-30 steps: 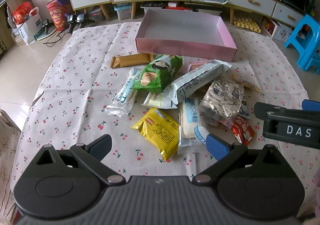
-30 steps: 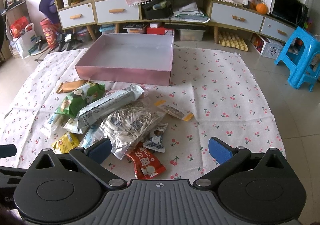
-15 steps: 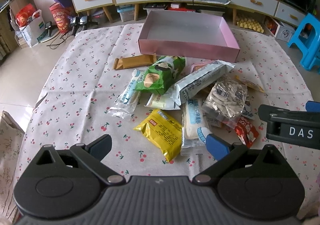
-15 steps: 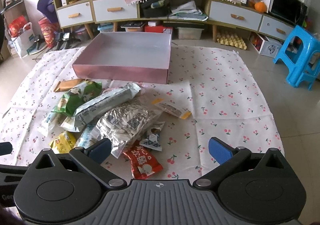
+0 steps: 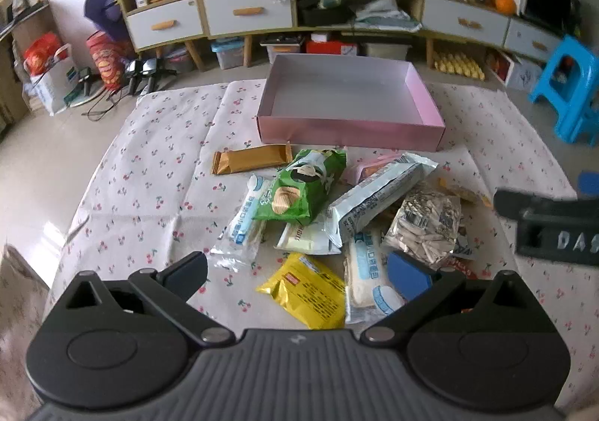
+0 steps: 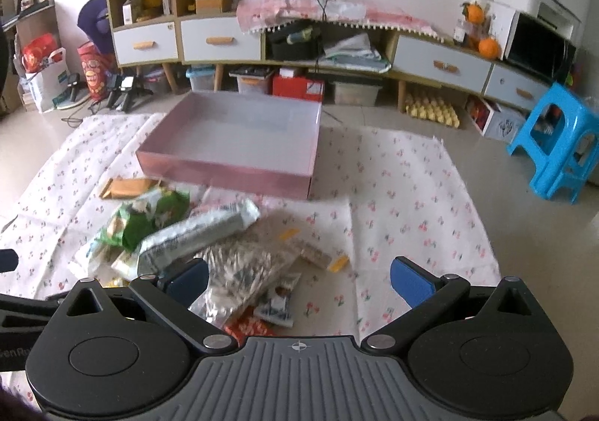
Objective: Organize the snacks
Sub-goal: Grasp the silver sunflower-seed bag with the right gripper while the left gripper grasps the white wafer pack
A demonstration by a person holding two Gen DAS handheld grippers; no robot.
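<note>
Snacks are piled on the cherry-print cloth on the floor, just in front of the empty pink box: green chip bag, yellow packet, sunflower seed bag. My left gripper and right gripper both hover over the pile, fingers spread wide, holding nothing.

A cherry-print cloth lay spread over the tiled floor. On it, the empty pink box sat at twelve o'clock. The heap of snack packets lay at the centre, just beside it.
</note>
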